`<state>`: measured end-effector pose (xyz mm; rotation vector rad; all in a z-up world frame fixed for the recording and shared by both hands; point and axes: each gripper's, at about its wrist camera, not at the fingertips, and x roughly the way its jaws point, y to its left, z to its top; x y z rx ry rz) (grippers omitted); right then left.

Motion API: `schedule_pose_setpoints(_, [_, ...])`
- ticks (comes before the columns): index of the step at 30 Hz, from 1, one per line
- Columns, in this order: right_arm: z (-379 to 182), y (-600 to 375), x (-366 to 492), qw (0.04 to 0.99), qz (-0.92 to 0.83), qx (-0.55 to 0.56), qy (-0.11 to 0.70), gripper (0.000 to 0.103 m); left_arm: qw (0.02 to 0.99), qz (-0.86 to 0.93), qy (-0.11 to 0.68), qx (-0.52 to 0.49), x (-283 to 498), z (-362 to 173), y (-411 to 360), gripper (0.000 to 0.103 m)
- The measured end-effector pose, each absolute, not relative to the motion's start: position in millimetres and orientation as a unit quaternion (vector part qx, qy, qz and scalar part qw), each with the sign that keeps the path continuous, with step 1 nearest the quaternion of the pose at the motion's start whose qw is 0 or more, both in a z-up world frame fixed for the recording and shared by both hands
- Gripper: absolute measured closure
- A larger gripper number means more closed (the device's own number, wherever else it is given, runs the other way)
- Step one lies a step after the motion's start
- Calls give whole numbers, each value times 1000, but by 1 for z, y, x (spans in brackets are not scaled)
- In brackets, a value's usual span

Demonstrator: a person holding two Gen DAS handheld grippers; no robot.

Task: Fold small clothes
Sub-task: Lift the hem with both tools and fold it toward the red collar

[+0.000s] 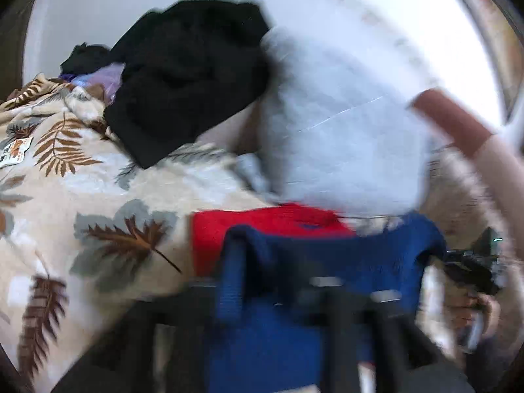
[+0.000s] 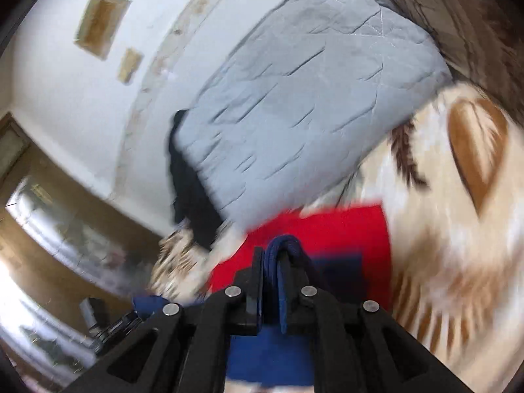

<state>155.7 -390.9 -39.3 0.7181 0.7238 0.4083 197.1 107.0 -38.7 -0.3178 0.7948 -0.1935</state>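
A dark blue garment (image 1: 327,255) hangs across the bottom of the blurred left wrist view, draped over my left gripper (image 1: 314,281). It hides the fingertips, so how the jaws stand is unclear. A red garment (image 1: 255,222) lies on the bed just beyond it. In the right wrist view my right gripper (image 2: 273,255) is shut on a fold of the blue garment (image 2: 285,245), lifted above the red garment (image 2: 327,229). The right gripper (image 1: 471,265) also shows at the right edge of the left wrist view, held by a hand (image 1: 484,314).
A leaf-patterned blanket (image 1: 82,180) covers the bed. A heap of black clothes (image 1: 186,75) and a purple item (image 1: 104,77) lie at the back left, beside a folded grey quilt (image 1: 344,124). A person's sleeve (image 1: 458,124) crosses at the right.
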Motion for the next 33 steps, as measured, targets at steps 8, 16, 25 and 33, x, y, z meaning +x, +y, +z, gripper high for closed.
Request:
schedule_pose_setpoints(8, [-124,-385,124,841,127,351,392,22,891,-7,414,-189,166,-99,154,28])
schedule_pose_setpoints(16, [-159,-349,44,792,134,420,422,22,854,-60,455,-245,97,-118,118,28])
schedule_pose_setpoints(25, [-167,-330,50,767,49,483,419,22,847,13,465,-256,122,-135,107,26])
schedule_pose_setpoints(33, [-173,-337,118,776,3,452,440,88,836,34,486,-252,153,-116,103,87])
